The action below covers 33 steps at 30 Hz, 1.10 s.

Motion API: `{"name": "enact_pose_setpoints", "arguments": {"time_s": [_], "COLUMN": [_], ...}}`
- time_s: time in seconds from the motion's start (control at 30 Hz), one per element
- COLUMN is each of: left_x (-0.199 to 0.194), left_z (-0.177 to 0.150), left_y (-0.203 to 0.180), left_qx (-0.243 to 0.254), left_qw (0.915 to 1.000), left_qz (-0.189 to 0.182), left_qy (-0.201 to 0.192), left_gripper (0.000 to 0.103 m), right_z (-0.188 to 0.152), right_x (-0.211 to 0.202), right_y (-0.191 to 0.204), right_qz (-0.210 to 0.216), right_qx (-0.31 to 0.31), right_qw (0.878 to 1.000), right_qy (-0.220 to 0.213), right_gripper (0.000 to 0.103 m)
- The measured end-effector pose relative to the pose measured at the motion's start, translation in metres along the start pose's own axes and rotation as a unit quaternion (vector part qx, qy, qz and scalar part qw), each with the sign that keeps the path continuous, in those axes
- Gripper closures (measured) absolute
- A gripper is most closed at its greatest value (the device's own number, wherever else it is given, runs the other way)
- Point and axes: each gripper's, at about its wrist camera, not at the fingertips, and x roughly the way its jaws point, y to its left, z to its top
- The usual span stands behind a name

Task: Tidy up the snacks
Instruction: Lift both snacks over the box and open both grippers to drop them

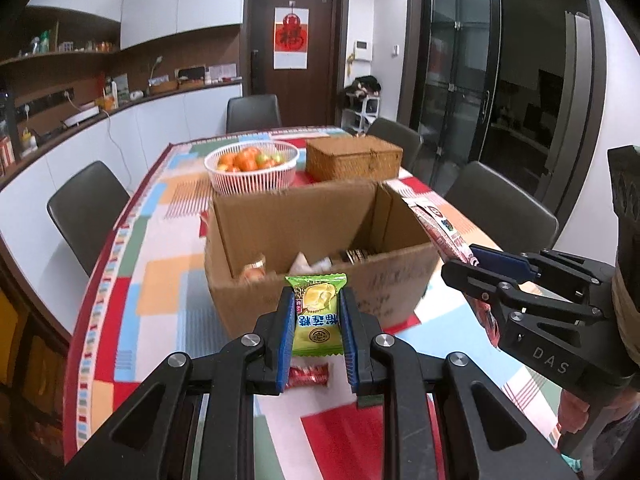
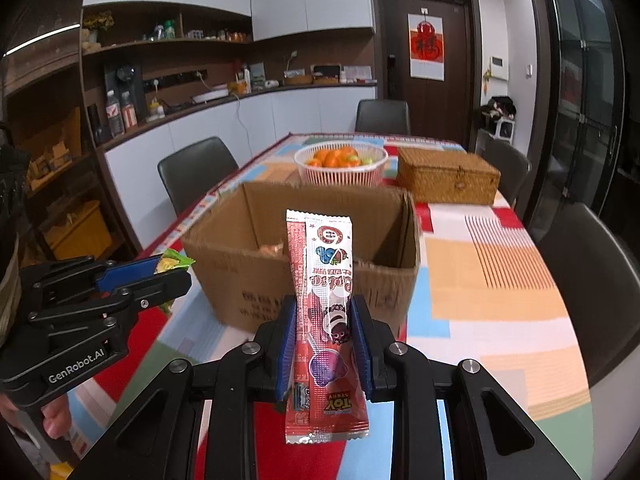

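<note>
Our left gripper (image 1: 316, 320) pinches the green candy (image 1: 316, 314), right gripper (image 2: 325, 340) clamps a red snack stick (image 2: 324, 320), both near the cardboard box (image 1: 320, 248).

Bench (image 1: 168, 280): covered with a patchwork cloth of red, orange, blue, green and white blocks.
Fruit basket (image 1: 252, 178): white slatted plastic, holding orange and green fruit, at the far end of the bench.
Wicker box (image 1: 354, 160): brown, lid closed, just beside the fruit basket.
Chairs (image 1: 86, 210): dark, drawn up around the bench.
Door (image 1: 292, 40): dark wood, with a red and white poster (image 1: 291, 38) hanging on it.
Counter (image 2: 240, 96): white cabinets along the wall, bottles and small items on top.
</note>
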Motion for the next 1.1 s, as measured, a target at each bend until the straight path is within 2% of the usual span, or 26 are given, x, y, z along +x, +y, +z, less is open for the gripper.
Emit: {"name": "enact_pose_setpoints", "arguments": {"time_s": [0.2,0.47,0.8,1.1], "left_x": [0.004,0.014,0.044,0.076], "left_z": [0.018,0.041,0.061,0.067], "left_y": [0.009,0.018,0.035,0.043], "left_qx": [-0.006,-0.003,-0.02,-0.025], "left_qw": [1.0,0.9999,0.9998,0.9992], "left_qz": [-0.003,0.002,0.008,0.019], "left_qy": [-0.006,-0.013,0.001,0.025], "left_gripper": [0.081,0.081,0.081,0.081], "right_z": [0.023,0.046,0.073,0.079], "right_x": [0.006,0.026,0.053,0.084], "right_y": [0.002,-0.005,-0.011,-0.011], "right_qz": [0.003,0.016,0.001,-0.016], "right_qx": [-0.005,0.012,0.014,0.011], "right_qw": [1.0,1.0,1.0,1.0], "right_qy": [-0.016,-0.009,-0.004,0.018], "right_gripper": [0.076,0.076,0.076,0.076]}}
